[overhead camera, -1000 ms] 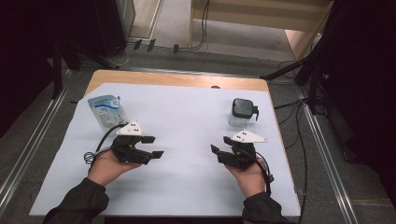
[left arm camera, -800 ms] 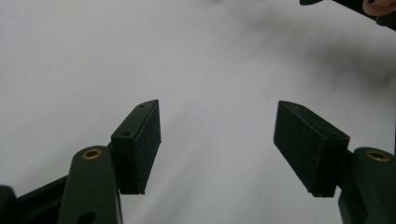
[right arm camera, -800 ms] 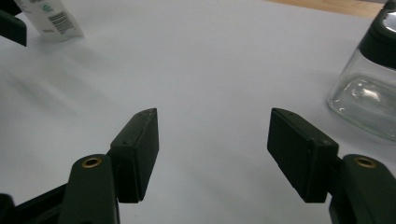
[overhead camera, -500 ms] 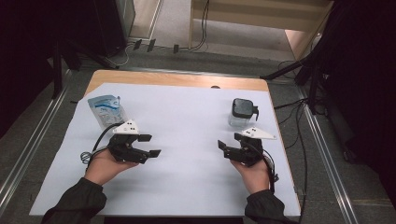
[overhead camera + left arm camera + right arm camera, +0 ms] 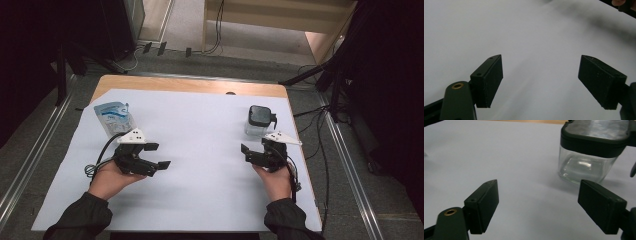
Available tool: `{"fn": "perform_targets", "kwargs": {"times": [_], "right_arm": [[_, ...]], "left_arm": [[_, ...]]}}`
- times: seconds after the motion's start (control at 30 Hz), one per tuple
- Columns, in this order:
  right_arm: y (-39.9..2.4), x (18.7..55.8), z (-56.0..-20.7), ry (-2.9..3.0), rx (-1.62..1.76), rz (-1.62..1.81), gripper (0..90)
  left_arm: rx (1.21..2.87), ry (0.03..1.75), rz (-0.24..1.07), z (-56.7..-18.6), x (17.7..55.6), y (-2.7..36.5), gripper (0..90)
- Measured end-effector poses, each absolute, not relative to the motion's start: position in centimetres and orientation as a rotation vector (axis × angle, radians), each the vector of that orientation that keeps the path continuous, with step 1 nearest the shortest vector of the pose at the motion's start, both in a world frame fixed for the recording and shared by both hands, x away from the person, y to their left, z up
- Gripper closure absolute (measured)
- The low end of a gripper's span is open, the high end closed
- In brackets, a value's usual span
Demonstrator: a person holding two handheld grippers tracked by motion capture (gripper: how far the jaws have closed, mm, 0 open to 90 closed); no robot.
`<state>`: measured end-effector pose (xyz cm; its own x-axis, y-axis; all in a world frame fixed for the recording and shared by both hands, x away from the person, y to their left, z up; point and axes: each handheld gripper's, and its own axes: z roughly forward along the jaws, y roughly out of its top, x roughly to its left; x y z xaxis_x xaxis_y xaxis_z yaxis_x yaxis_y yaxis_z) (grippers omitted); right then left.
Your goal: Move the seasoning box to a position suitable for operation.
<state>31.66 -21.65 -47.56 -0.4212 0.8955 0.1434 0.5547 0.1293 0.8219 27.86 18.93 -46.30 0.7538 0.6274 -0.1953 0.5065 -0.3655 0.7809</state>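
Note:
A clear glass jar with a black lid stands at the right of the white sheet. In the right gripper view the jar is just beyond and right of my jaws. My right gripper sits just in front of the jar, open. Its jaws have just been opening with nothing between them. A blue and white pouch lies flat at the far left. My left gripper rests in front of the pouch over bare sheet, open. Its jaws have also just been opening on nothing.
The sheet covers most of a wooden table, whose far strip shows bare. Cables trail from both grippers, with one looped at the left. Metal rails run on the floor along both sides.
The right gripper has moved right, closer to the jar, and its jaws have spread wider. The left gripper's jaws have also widened while that hand stayed put.

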Motion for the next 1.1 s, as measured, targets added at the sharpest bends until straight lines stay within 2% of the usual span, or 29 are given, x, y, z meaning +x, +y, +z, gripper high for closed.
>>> {"fn": "perform_targets", "kwargs": {"times": [0.67, 1.1], "right_arm": [[-22.3, 35.3, -47.9, 1.921, 1.496, 1.120, 13.2], [-22.9, 38.0, -48.4, 1.847, 1.570, 1.054, 14.9]], "left_arm": [[2.065, 0.866, 0.180, -46.5, 26.9, 19.8, 22.6], [2.061, 0.908, 0.202, -46.7, 26.0, 20.6, 22.5]]}}
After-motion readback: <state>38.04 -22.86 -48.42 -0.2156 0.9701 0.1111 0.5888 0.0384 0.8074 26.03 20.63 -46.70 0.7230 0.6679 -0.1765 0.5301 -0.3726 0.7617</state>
